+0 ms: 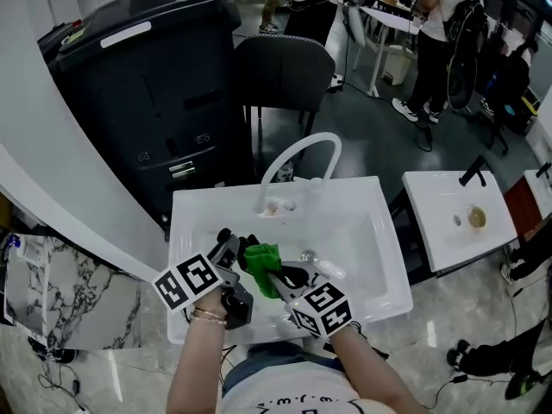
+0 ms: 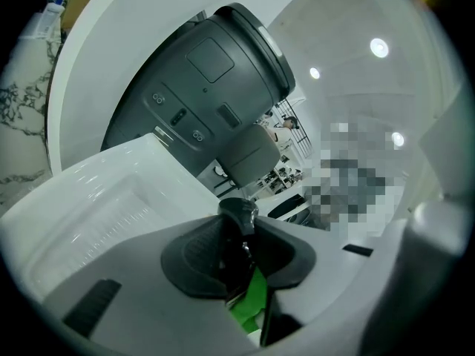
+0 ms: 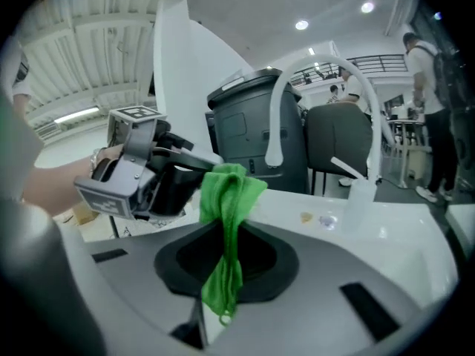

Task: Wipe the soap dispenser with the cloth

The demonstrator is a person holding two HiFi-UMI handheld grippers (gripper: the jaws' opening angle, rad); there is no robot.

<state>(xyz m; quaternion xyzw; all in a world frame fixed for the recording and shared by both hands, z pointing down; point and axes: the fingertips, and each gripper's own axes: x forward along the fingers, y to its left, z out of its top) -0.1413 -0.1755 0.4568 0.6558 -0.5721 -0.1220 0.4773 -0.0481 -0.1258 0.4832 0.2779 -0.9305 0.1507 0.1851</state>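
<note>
I am clamping what looks like the dark pump-topped soap dispenser (image 2: 237,212) in the narrow-set left gripper (image 2: 241,237) above the white basin (image 1: 362,231), the right gripper (image 3: 226,256) pinching the green fabric cloth (image 3: 226,199) against it, wiping; unwiped sides likely need turning next.

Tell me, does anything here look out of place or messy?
Mildly: the soap bottle seems to stand down in the sink basin rather than on its ledge, and a small yellowish spot marks the ledge by the tap. Nothing looks spilled or broken.

Green cloth (image 3: 226,221), black soap dispenser (image 2: 239,212), white sink (image 1: 388,266).
</note>
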